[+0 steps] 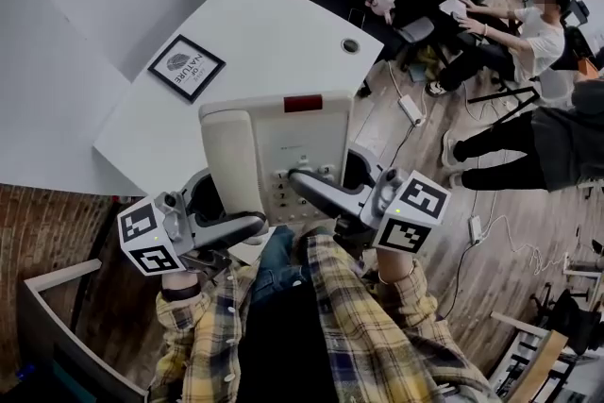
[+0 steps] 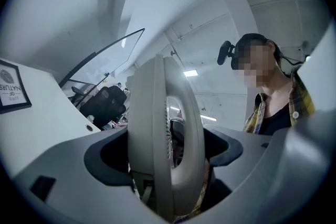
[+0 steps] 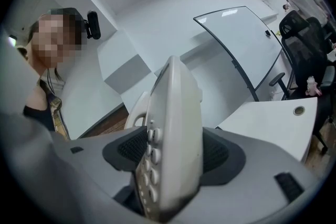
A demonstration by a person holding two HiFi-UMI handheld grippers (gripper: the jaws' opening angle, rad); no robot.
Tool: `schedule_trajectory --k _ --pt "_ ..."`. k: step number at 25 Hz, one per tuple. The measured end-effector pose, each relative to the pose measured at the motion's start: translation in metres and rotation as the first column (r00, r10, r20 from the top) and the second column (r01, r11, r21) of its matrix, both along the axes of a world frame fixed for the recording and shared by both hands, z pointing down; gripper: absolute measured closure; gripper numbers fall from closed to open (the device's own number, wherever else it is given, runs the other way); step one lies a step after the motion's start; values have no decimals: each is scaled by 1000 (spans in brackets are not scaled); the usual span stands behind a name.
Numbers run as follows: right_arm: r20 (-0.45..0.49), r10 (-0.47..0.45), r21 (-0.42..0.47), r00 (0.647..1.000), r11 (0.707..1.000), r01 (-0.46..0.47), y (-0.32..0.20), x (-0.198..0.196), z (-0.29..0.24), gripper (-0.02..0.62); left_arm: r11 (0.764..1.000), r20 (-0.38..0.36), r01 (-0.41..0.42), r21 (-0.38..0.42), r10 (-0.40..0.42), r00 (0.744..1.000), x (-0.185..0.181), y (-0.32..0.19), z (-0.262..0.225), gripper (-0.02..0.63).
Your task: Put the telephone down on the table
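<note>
The person wore a long-sleeved yellow-and-grey plaid shirt (image 1: 363,335), open over a black undershirt (image 1: 283,349), with blue denim trousers (image 1: 276,264). A small black head-mounted camera (image 3: 93,24) was fitted at the side of the head. The left gripper (image 1: 247,226) and right gripper (image 1: 316,193) had grey moulded jaws with dark textured recesses. Each carried a white cube printed with black square markers (image 1: 146,239).

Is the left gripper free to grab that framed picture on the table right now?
Probably not: the left gripper is shut on the telephone, which the right gripper grips too. The framed picture itself lies uncovered on the table.
</note>
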State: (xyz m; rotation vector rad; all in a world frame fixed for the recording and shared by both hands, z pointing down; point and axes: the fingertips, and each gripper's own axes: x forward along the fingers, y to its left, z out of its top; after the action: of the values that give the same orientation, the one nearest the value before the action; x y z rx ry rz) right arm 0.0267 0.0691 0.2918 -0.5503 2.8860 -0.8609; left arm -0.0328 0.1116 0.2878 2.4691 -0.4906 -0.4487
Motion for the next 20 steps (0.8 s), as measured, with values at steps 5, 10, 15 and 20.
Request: schedule_trajectory --k 5,10,15,20 --pt "-1 -14 -7 1000 1000 14 -1 -2 2 318 1000 -4 16 -2 -16 1000 -2 0 2 213" --pt "-4 -72 -3 997 997 72 -4 -3 1 318 998 0 68 -1 -68 998 0 0 2 213" --pt "7 -193 -8 981 981 193 -16 -16 2 318 982 17 188 -3 -187 982 -6 -5 2 213" --pt "6 -372 -29 928 928 372 -50 -43 12 316 933 25 360 -22 -359 933 -23 -31 11 213"
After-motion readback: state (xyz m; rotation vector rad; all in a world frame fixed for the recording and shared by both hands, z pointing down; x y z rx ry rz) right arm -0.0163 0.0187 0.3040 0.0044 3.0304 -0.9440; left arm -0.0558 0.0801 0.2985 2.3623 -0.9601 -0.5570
